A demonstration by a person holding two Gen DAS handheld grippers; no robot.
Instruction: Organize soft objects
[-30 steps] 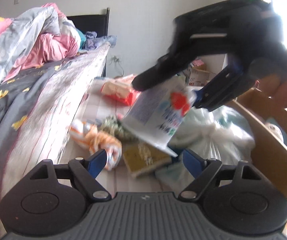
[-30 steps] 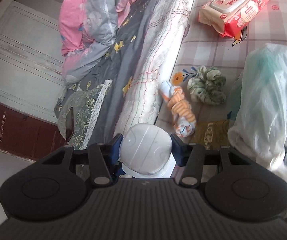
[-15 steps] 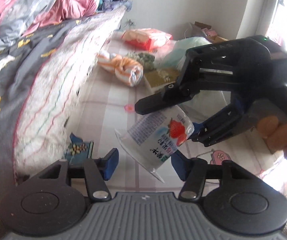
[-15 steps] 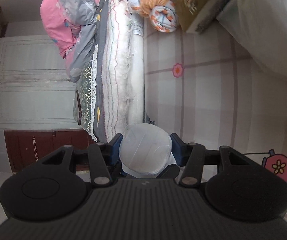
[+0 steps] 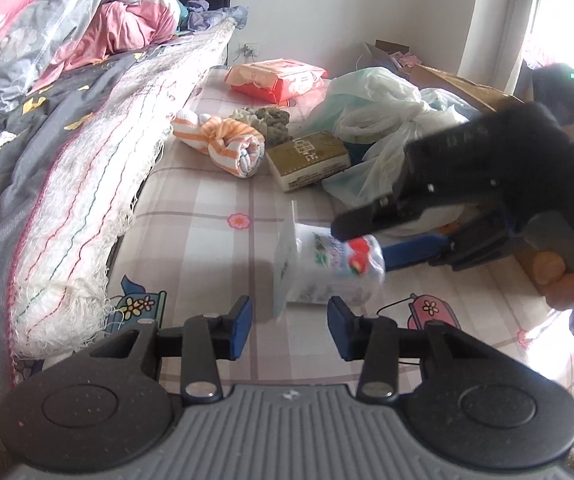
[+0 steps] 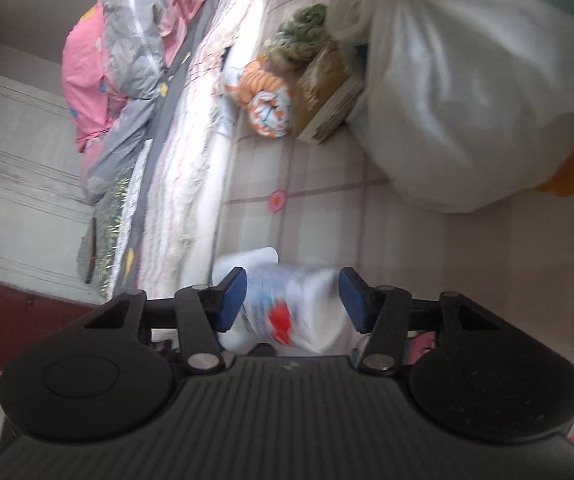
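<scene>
Here, the right tool (image 6: 291,300) has its blue pads spread wide, with clear gaps on both sides of a white yogurt cup (image 6: 287,308) printed with a red strawberry, so it grips nothing. In the left wrist view, the right tool (image 5: 371,246) reaches in from the right, and the yogurt cup (image 5: 327,276) lies on its side on the checked bed sheet (image 5: 191,248), its square foil lid facing left. One black finger (image 5: 363,218) sits just over the cup's base; whether it touches is unclear.

The left tool (image 5: 289,326) is open too, holding nothing, its pads just in front of the cup.

Farther back on the sheet lie a rolled orange-striped cloth (image 5: 223,144), a green scrunchie (image 5: 265,118), a tan sponge pack (image 5: 307,160), a red pack of wet wipes (image 5: 275,80) and tied white plastic bags (image 5: 379,108). A fringed blanket (image 5: 87,184) runs along the left edge.
</scene>
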